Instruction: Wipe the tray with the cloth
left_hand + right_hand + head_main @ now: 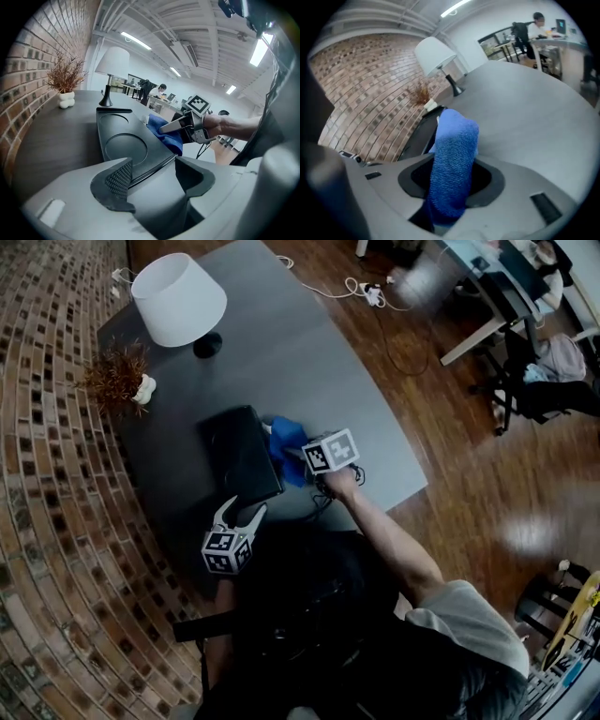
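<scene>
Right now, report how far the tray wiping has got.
Done: the cloth is picked up, pinched in the right gripper. In hand: the cloth is at the right side of the tray, and the left gripper's jaws stand either side of the tray's near edge; whether they pinch it I can't tell. Left: the wiping itself, since the tray's round hollows show no cloth on them yet.

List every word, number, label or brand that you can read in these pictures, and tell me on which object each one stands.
None: no text can be read in any view.
The left marker cube and the right marker cube carry black-and-white square patterns, not letters or numbers.
The tray, the cloth and the lamp show no print.
Anything on the far desk is too small and blurred to read.
</scene>
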### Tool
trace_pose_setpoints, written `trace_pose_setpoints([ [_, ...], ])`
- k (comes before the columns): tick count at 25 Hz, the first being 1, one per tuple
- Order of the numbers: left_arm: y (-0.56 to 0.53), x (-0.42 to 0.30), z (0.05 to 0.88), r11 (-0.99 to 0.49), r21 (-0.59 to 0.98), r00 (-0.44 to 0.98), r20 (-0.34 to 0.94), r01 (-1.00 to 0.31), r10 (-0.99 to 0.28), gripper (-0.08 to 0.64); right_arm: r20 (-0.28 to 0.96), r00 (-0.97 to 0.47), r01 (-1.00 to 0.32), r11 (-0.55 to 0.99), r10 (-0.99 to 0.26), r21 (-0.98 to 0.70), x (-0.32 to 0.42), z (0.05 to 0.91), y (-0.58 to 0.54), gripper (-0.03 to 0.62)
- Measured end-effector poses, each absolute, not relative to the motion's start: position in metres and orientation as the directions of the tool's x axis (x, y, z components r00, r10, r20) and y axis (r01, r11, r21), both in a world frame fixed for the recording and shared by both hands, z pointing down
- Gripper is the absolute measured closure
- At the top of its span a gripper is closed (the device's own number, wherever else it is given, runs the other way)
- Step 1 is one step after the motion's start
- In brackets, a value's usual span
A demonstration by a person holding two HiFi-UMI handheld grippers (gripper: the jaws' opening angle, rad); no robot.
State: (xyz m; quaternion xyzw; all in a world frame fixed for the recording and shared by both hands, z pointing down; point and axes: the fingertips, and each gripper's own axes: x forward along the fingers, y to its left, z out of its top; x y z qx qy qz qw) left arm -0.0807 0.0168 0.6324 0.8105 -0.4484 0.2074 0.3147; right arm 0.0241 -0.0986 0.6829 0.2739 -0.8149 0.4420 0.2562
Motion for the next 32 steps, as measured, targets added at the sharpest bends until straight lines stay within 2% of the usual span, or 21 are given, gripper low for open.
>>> trace_pose_setpoints([
  [2,0.019,-0.081,0.633,-0.398,0.323,0.510,0.620,-0.859,-0.597,0.272,0.647,-0.737,-0.660,0.413,-0.194,-0.627,0.014,0.690,-0.083,0.425],
  [8,0.020,-0.080,0.633,-0.400,0.320,0.509,0.621,-0.859,-0.595,0.273,0.698,-0.714,-0.607,0.454,0.047,-0.652,0.016,0.695,-0.004,0.440],
  [10,0.019,-0.081,0.633,-0.401,0.320,0.509,0.621,-0.859,-0.595,0.273,0.721,-0.692,-0.632,0.506,-0.027,-0.588,0.026,0.688,-0.030,0.439],
  [14,0.019,-0.080,0.631,-0.405,0.321,0.513,0.621,-0.856,-0.592,0.273,0.693,-0.640,-0.716,0.587,-0.332,-0.379,0.017,0.660,-0.159,0.436],
  [16,0.022,-0.078,0.630,-0.407,0.326,0.518,0.624,-0.853,-0.585,0.273,0.716,-0.589,-0.704,0.673,-0.375,-0.227,-0.004,0.661,-0.204,0.435],
  [18,0.024,-0.076,0.631,-0.411,0.328,0.521,0.626,-0.851,-0.580,0.273,0.822,-0.481,-0.583,0.812,-0.307,-0.038,-0.017,0.685,-0.212,0.434],
  [21,0.024,-0.074,0.633,-0.418,0.318,0.519,0.628,-0.851,-0.580,0.272,0.910,-0.332,-0.191,0.963,-0.248,0.192,-0.022,0.702,-0.189,0.434],
  [23,0.022,-0.076,0.632,-0.420,0.312,0.517,0.627,-0.852,-0.583,0.273,0.923,-0.303,0.065,0.961,-0.239,0.270,-0.024,0.703,-0.169,0.434],
  [25,0.021,-0.078,0.632,-0.420,0.307,0.514,0.625,-0.854,-0.588,0.273,0.926,-0.299,0.233,0.923,-0.230,0.304,-0.022,0.704,-0.149,0.434],
  [28,0.019,-0.078,0.632,-0.420,0.304,0.512,0.620,-0.855,-0.594,0.273,0.923,-0.308,0.383,0.857,-0.232,0.344,-0.011,0.706,-0.117,0.434],
  [32,0.022,-0.080,0.637,-0.419,0.302,0.510,0.621,-0.856,-0.595,0.273,0.926,-0.293,0.455,0.817,-0.238,0.354,0.005,0.706,-0.070,0.434],
])
